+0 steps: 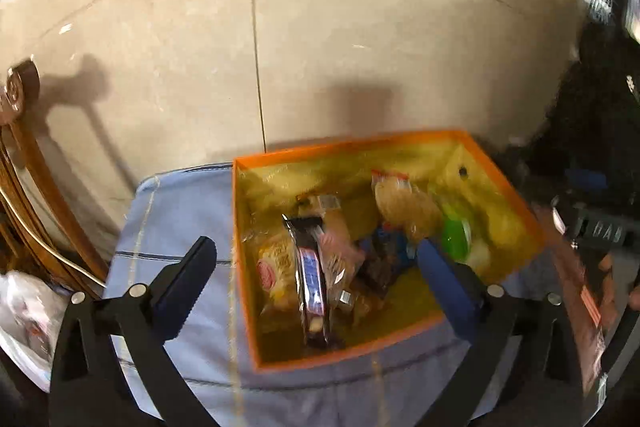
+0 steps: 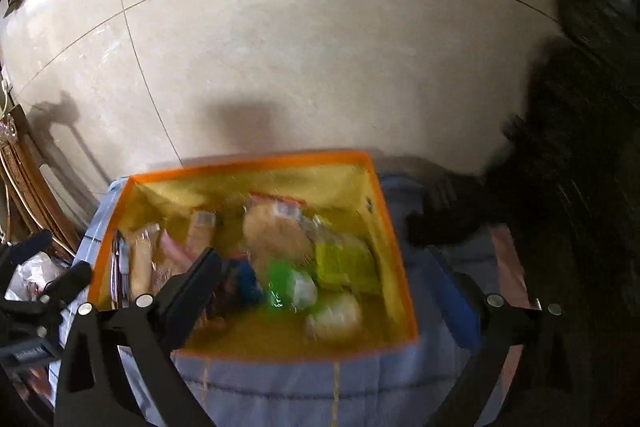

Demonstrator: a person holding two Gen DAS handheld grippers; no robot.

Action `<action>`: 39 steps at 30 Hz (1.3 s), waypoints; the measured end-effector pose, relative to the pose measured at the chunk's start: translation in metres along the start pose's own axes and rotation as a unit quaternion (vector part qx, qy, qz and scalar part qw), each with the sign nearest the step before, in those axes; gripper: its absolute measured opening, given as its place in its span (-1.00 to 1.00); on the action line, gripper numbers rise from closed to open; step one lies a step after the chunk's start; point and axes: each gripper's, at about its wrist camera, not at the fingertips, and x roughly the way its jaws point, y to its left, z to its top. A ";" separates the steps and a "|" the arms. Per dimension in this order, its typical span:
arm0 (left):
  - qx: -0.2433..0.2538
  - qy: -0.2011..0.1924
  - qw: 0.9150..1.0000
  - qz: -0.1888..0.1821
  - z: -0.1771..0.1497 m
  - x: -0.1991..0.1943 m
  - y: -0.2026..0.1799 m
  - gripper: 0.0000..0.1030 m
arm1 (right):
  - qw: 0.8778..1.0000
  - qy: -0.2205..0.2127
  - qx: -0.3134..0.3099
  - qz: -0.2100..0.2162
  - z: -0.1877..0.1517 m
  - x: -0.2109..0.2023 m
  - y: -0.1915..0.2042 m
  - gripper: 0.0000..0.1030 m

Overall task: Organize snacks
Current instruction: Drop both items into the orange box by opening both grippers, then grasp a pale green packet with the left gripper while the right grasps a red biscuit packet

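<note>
An orange-rimmed box (image 1: 352, 145) with a yellow inside sits on a blue cushion (image 1: 176, 219). It holds several snack packs: a dark bar wrapper (image 1: 310, 279), a clear bag of pale cakes (image 1: 404, 207) and a green pack (image 1: 456, 237). My left gripper (image 1: 316, 267) is open and empty above the box's near-left part. In the right wrist view the box (image 2: 256, 163) shows the cakes (image 2: 276, 231), the green pack (image 2: 286, 285) and a yellow pack (image 2: 344, 263). My right gripper (image 2: 332, 283) is open and empty over the box.
A carved wooden chair frame (image 1: 24, 163) and a white plastic bag (image 1: 24, 315) stand at the left. Tiled floor (image 1: 320, 27) lies beyond. The other gripper shows at the right edge of the left view (image 1: 600, 231) and at the left edge of the right view (image 2: 36, 311).
</note>
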 end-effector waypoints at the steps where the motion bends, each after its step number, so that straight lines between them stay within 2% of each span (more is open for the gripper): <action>1: 0.015 0.005 1.000 0.008 -0.010 -0.004 0.000 0.92 | 1.000 0.008 0.001 -0.010 -0.012 -0.005 -0.004 0.93; 3: 0.045 0.021 0.998 0.032 -0.044 -0.017 0.003 0.92 | 0.998 0.044 0.002 -0.045 -0.050 -0.012 -0.015 0.93; 5: 0.074 0.049 0.993 0.084 -0.092 -0.029 0.009 0.92 | 0.993 0.089 0.007 -0.079 -0.107 -0.017 -0.027 0.93; 7: 0.074 0.061 0.986 0.137 -0.131 -0.039 0.017 0.92 | 0.990 0.117 0.023 -0.077 -0.154 -0.015 -0.038 0.93; 8: 0.060 0.069 0.984 0.153 -0.150 -0.044 0.024 0.92 | 0.988 0.130 0.039 -0.076 -0.175 -0.013 -0.044 0.93; 9: 0.035 0.091 0.984 0.150 -0.172 -0.046 0.030 0.92 | 0.985 0.140 0.052 -0.085 -0.188 -0.012 -0.049 0.93; 11: -0.001 0.124 0.985 0.117 -0.195 -0.047 0.037 0.92 | 0.978 0.161 0.084 -0.102 -0.218 -0.011 -0.062 0.93; 12: -0.022 0.126 0.986 0.103 -0.205 -0.049 0.040 0.92 | 0.977 0.163 0.085 -0.110 -0.227 -0.009 -0.066 0.93; 14: -0.074 0.103 0.990 0.062 -0.226 -0.051 0.043 0.92 | 0.974 0.173 0.061 -0.132 -0.239 -0.001 -0.068 0.93; 15: -0.096 0.120 0.987 0.049 -0.235 -0.044 0.043 0.92 | 0.973 0.181 0.049 -0.135 -0.244 0.005 -0.068 0.93; 17: -0.104 0.153 0.982 0.038 -0.245 -0.026 0.037 0.92 | 0.974 0.179 0.051 -0.129 -0.249 0.010 -0.070 0.93; 18: -0.099 0.162 0.981 0.046 -0.248 -0.021 0.034 0.92 | 0.976 0.171 0.063 -0.122 -0.250 0.010 -0.072 0.93; 19: -0.085 0.184 0.977 0.067 -0.255 -0.010 0.029 0.92 | 0.975 0.176 0.080 -0.112 -0.251 0.012 -0.076 0.93; 20: -0.061 0.226 0.967 0.101 -0.263 0.005 0.024 0.92 | 0.974 0.177 0.094 -0.107 -0.254 0.013 -0.080 0.93; 21: -0.056 0.236 0.965 0.100 -0.266 0.010 0.024 0.92 | 0.972 0.182 0.108 -0.101 -0.255 0.014 -0.084 0.93; 22: -0.070 0.213 0.970 0.098 -0.267 0.008 0.027 0.92 | 0.971 0.184 0.125 -0.091 -0.257 0.015 -0.088 0.93; 23: -0.083 0.219 0.967 0.097 -0.269 0.012 0.030 0.92 | 0.971 0.181 0.130 -0.087 -0.259 0.014 -0.090 0.93; 25: -0.130 0.202 0.968 0.076 -0.272 0.014 0.042 0.92 | 0.974 0.171 0.116 -0.089 -0.263 0.014 -0.089 0.93; 26: -0.132 0.193 0.969 0.080 -0.273 0.014 0.043 0.92 | 0.975 0.168 0.116 -0.087 -0.265 0.012 -0.089 0.83; 27: -0.121 0.192 0.970 0.081 -0.271 0.014 0.041 0.88 | 0.976 0.170 0.107 -0.079 -0.265 0.008 -0.084 0.36; 28: -0.117 0.192 0.972 0.072 -0.269 0.012 0.040 0.72 | 0.979 0.168 0.096 -0.069 -0.266 0.001 -0.077 -0.11; 29: -0.111 0.190 0.973 0.071 -0.268 0.011 0.039 0.44 | 0.978 0.172 0.082 -0.080 -0.266 -0.003 -0.069 -0.15; 30: -0.105 0.188 0.975 0.062 -0.266 0.009 0.038 0.34 | 0.978 0.176 0.078 -0.081 -0.268 -0.005 -0.062 -0.15; 31: -0.101 0.189 0.975 0.062 -0.264 0.004 0.040 0.02 | 0.979 0.177 0.084 -0.063 -0.271 -0.005 -0.059 -0.15; 32: -0.103 0.192 0.974 0.059 -0.262 0.002 0.038 -0.14 | 0.978 0.174 0.095 -0.061 -0.272 -0.008 -0.059 -0.15; 33: -0.118 0.200 0.972 0.036 -0.263 0.000 0.040 -0.16 | 0.977 0.174 0.104 -0.059 -0.274 -0.011 -0.059 -0.16; 34: -0.134 0.208 0.968 0.029 -0.259 -0.007 0.045 -0.18 | 0.977 0.173 0.118 -0.042 -0.275 -0.016 -0.060 -0.16; 35: -0.139 0.211 0.967 0.040 -0.256 -0.014 0.046 -0.18 | 0.977 0.169 0.126 -0.030 -0.275 -0.022 -0.059 -0.15; 39: -0.103 0.180 0.977 0.047 -0.232 -0.041 0.035 -0.18 | 0.985 0.143 0.094 -0.031 -0.259 -0.049 -0.049 -0.15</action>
